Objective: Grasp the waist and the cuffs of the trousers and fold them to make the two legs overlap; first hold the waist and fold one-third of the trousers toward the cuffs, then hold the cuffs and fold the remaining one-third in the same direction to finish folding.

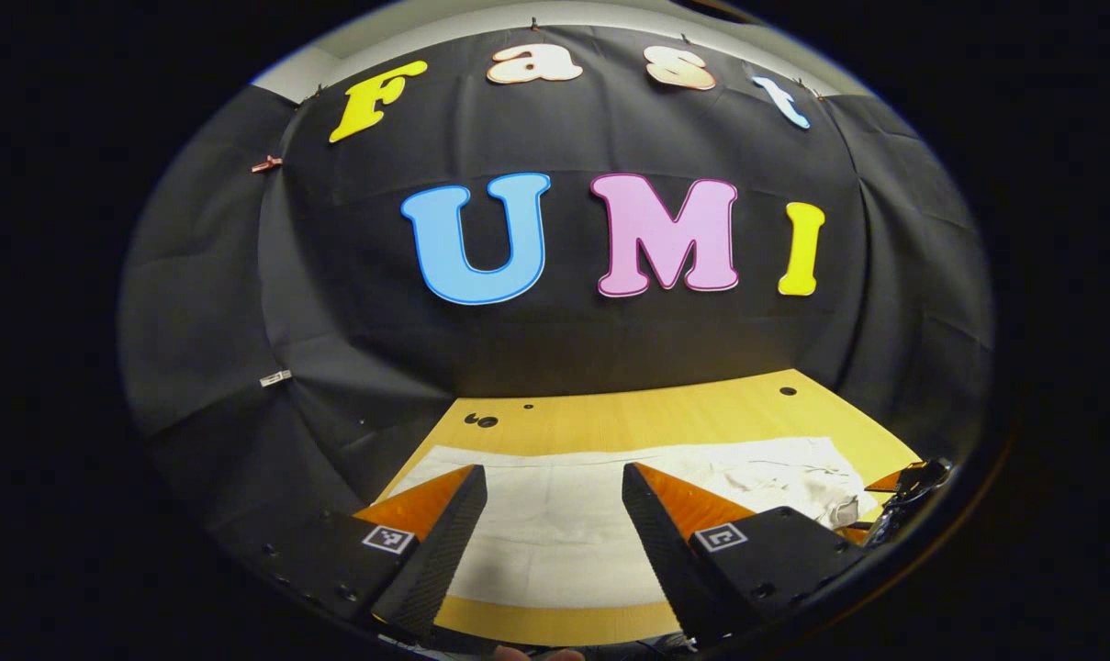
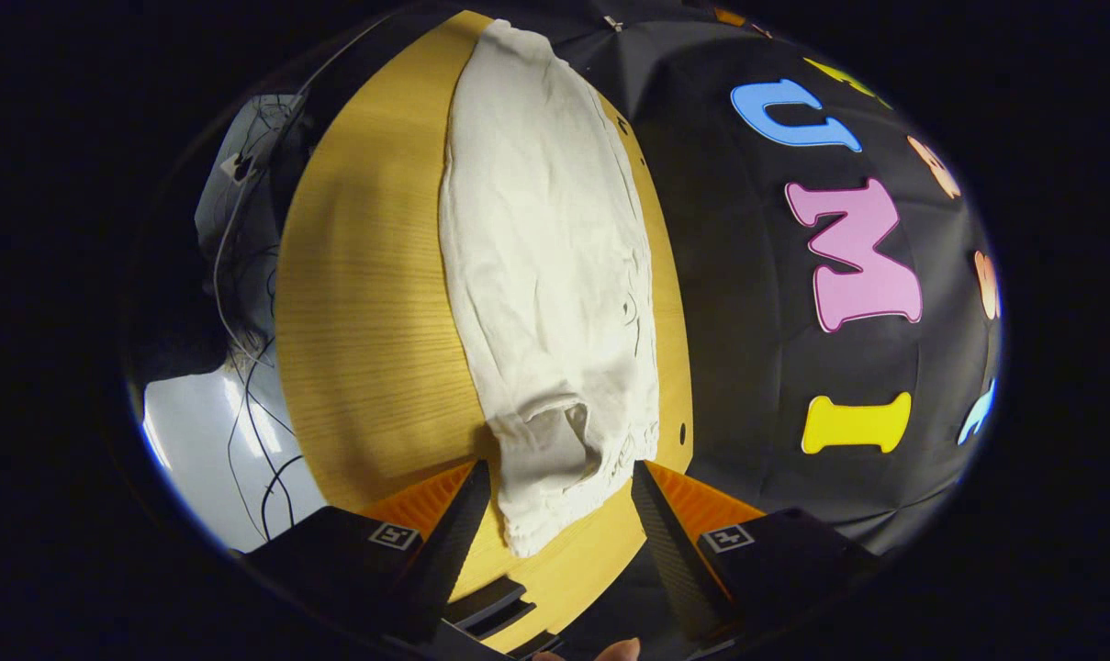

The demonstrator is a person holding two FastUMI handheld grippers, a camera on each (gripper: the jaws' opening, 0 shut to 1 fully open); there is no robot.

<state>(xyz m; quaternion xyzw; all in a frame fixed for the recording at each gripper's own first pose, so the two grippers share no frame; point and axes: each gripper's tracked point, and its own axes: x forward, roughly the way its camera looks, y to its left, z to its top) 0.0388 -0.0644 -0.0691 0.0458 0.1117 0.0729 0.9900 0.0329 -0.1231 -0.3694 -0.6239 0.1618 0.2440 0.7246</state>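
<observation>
White trousers [image 2: 545,275] are laid flat along the wooden table [image 2: 371,349]. Both the left gripper [image 1: 553,514] and right gripper [image 2: 559,514] are held open above them; the waist end, possibly, is seen nearest the right gripper.

Trousers [image 2: 545,275] lying lengthwise on the table [image 2: 371,340], waist end sitting nearest between the right gripper's [image 2: 555,500] spread fingers.

Recording booth: black cloth wall [image 1: 555,349], wooden table [image 2: 362,321], loose cables [image 2: 242,275]
</observation>
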